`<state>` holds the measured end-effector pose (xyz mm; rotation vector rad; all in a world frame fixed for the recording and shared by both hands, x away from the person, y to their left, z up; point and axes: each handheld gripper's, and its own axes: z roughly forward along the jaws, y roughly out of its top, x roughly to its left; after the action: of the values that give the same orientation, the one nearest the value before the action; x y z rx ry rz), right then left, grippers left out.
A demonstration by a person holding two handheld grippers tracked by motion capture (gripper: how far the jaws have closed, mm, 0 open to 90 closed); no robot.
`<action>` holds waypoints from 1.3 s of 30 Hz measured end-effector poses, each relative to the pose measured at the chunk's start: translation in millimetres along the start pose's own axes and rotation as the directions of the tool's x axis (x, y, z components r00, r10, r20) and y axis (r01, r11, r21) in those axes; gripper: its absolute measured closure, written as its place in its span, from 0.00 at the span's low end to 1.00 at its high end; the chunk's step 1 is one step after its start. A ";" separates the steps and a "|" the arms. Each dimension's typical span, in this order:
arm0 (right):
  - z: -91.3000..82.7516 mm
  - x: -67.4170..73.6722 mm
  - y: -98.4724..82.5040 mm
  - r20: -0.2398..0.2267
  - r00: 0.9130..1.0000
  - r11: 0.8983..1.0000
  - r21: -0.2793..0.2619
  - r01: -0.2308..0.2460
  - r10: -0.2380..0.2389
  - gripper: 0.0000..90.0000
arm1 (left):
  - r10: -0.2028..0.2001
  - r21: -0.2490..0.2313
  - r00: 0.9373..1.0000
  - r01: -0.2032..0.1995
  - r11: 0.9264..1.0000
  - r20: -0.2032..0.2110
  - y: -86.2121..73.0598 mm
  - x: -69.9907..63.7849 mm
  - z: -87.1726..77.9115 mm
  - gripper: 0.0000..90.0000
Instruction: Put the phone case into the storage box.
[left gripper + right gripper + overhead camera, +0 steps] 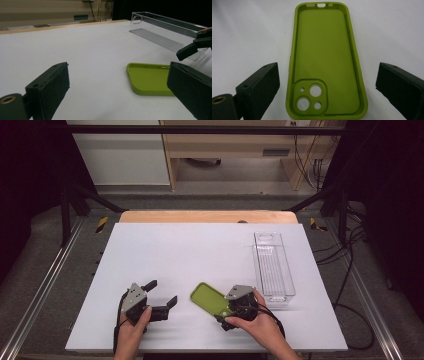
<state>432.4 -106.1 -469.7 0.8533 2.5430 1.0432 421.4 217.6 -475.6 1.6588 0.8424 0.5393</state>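
Right tool (327,87) apart over green phone case (210,298) | left tool (162,296) apart | clear bin (272,267) nearby

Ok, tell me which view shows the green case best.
The right gripper view: the green case lies inside-up between open jaws, camera cutouts and port holes clear. The high view shows it small, partly behind the right gripper. The left gripper view catches it low and edge-on, partly hidden by a jaw.

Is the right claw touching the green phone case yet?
Apart. In the right gripper view the right claw is open, its jaws standing either side of the phone case with white table visible between each jaw and the case's edges.
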 end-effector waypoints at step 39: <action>9.7 -2.1 -13.0 -0.036 0.999 0.998 0.055 0.003 -0.001 0.10 | 0.026 0.006 0.999 -0.026 1.000 0.024 0.5 -8.7 1.1 0.04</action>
<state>432.9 -109.4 -485.6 0.8540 2.6131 1.0004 416.8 210.2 -474.7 1.6805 0.8072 0.5345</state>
